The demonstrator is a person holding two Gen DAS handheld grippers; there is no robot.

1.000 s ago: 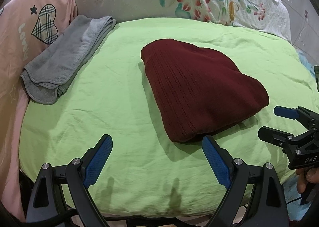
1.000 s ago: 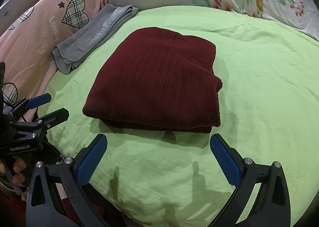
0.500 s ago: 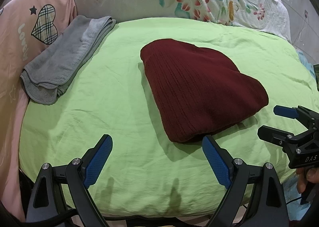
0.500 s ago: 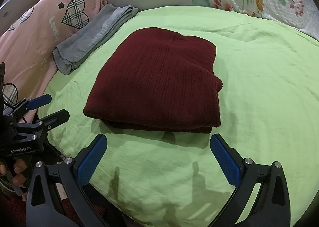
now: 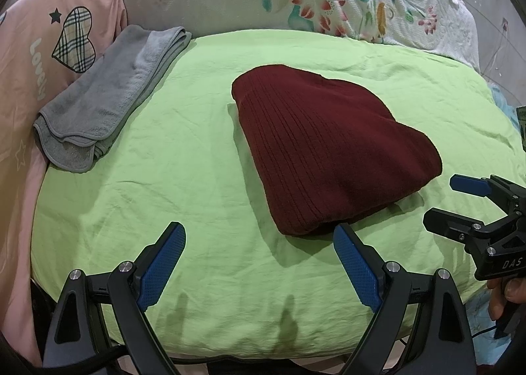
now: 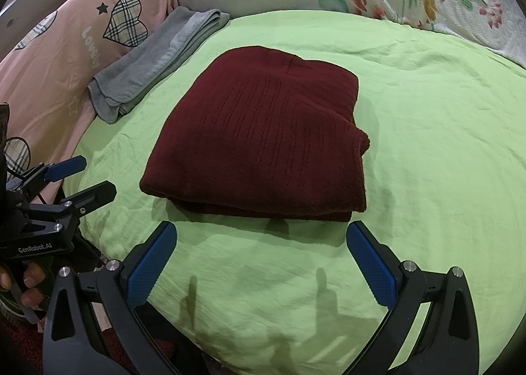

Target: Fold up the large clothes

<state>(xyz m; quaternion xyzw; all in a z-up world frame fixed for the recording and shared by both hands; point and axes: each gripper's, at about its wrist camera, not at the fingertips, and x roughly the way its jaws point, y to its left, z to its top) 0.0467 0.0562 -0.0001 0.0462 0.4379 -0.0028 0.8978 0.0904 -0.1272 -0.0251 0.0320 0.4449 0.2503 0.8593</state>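
The left gripper [image 5: 259, 263] and right gripper [image 6: 263, 263] both hang with fingers spread apart, holding nothing, at the near edge of the green sheet [image 6: 427, 151]. Nothing has shifted over the last second. The maroon sweater [image 6: 263, 138] lies folded mid-bed, so the fold looks finished. A grey towel [image 5: 108, 102] sits far left, well apart; nothing blocks the way.
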